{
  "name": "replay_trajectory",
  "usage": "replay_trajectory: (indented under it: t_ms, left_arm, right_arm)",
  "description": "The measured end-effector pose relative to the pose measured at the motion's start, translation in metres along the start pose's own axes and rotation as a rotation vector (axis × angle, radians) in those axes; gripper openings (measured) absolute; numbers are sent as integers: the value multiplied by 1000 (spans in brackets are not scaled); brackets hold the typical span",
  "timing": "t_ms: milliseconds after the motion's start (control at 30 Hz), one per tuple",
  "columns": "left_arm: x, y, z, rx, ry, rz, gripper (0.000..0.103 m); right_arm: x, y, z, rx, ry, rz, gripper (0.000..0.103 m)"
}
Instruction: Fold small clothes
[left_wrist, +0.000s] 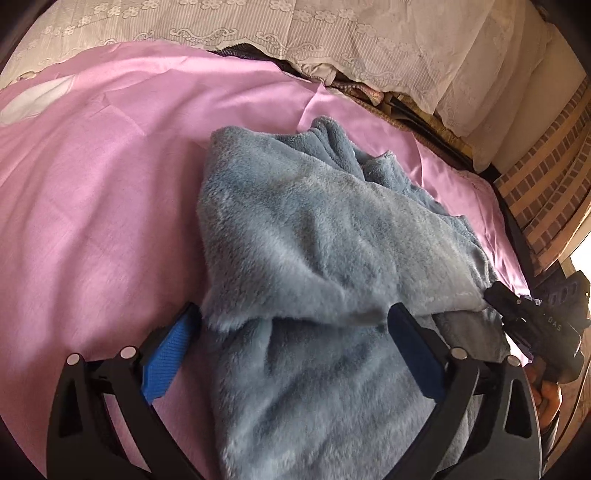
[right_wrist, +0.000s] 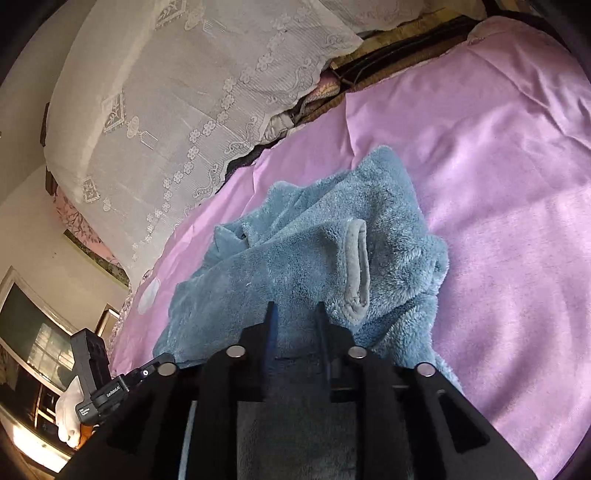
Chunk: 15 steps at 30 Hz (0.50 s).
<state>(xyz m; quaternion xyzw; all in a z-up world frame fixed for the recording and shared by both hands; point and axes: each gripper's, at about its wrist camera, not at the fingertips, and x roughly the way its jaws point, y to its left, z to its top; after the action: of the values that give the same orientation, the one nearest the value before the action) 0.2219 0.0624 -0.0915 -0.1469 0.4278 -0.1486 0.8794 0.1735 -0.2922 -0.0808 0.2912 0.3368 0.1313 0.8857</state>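
The bed (left_wrist: 92, 184) is the biggest thing here. A smooth pink sheet (right_wrist: 498, 221) covers it, and there is lots of bare sheet on both sides of the clothes. Along the far edge of the bed lies a white lace cover (left_wrist: 369, 44) over a big soft lump, with a dark gap (left_wrist: 406, 107) under its edge. In the left wrist view a brick-pattern wall (left_wrist: 546, 184) stands past the right edge of the bed.

The fuzzy blue garment (left_wrist: 314, 240) lies in the middle of the bed. It is a soft, fluffy piece of small clothing, and it is bunched up, not flat. Its long side runs from the near edge of the bed toward the far lace cover. One flap is folded across the top, and its edge runs from side to side just beyond the left tool's tips. In the right wrist view a sleeve opening with a grey cuff (right_wrist: 356, 269) faces up and to the right.

The left tool (left_wrist: 295, 328) is wide open. Its blue pads (left_wrist: 168, 354) stand far apart, one on each side of the garment, and they do not squeeze it.

The right tool (right_wrist: 295, 314) is open only a little. Its two thin fingers stand close together over the fuzzy cloth, and nothing is pinched between the tips
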Motion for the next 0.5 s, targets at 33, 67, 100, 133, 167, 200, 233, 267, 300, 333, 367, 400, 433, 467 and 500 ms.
replay_trajectory:
  t_ms: [33, 67, 100, 133, 167, 200, 233, 267, 300, 333, 367, 400, 433, 467, 500]
  left_arm:
    - [-6, 1, -3, -8, -14, -7, 98]
    - [-11, 2, -6, -17, -27, -23, 98]
    - [-17, 4, -11, -24, -38, -42, 98]
    - [-21, 5, -15, -28, -43, -52, 98]
    - [-27, 5, -20, -29, -49, -54, 98]
    - [-33, 4, -25, -23, -60, -48, 98]
    - [-38, 2, -30, -16, -68, -45, 98]
    - [-44, 1, -37, -10, -76, -54, 98]
    - [-50, 1, -44, -4, -79, -68, 98]
    - [-55, 0, -53, 1, -75, -84, 98]
    - [-60, -2, -62, 9, -66, -103, 98]
    - [-64, -3, -68, 16, -60, -114, 98]
    - [-70, -7, -78, 32, -53, -130, 98]
    - [-75, -10, -86, 46, -50, -143, 98]
    - [-80, -12, -94, 61, -44, -165, 98]
  right_arm:
    - [-7, 1, -2, -7, -12, 1, 36]
    - [-13, 2, -5, -19, -21, -3, 39]
    - [-16, 3, -7, -29, -24, -10, 40]
    - [-21, 4, -11, -45, -28, -20, 40]
    - [-25, 6, -15, -61, -31, -28, 41]
    - [-29, 7, -19, -73, -32, -32, 41]
    - [-34, 10, -24, -93, -33, -36, 42]
    - [-38, 13, -29, -115, -35, -38, 43]
    - [-42, 16, -35, -137, -36, -40, 44]
    - [-46, 19, -42, -169, -35, -44, 48]
    - [-49, 22, -51, -200, -29, -52, 53]
    - [-51, 24, -58, -218, -20, -62, 54]
    - [-54, 24, -66, -228, -5, -62, 55]
    - [-60, 24, -71, -223, 2, -42, 56]
    - [-66, 22, -75, -212, -6, -22, 56]
